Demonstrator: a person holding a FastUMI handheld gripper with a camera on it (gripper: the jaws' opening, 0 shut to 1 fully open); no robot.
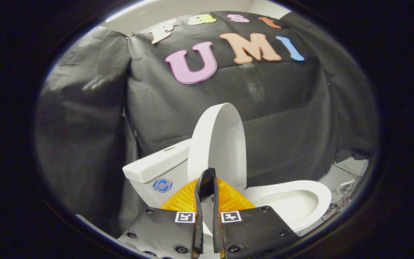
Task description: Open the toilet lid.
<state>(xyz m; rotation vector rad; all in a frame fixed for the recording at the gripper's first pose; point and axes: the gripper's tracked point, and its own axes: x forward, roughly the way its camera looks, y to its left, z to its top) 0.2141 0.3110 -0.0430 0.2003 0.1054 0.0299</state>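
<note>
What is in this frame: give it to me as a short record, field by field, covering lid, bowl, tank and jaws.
lid: toilet lid raised, standing upright above the bowl, edge-on toward the camera
seat and bowl: seat rim down, bowl open to view, to one side of the fingers
tank: tank behind the lid, round blue sticker on its front
gripper: gripper with jaws nearly together, tips at the lid's lower edge; whether they press on it cannot be told
backdrop: black cloth wall
</note>
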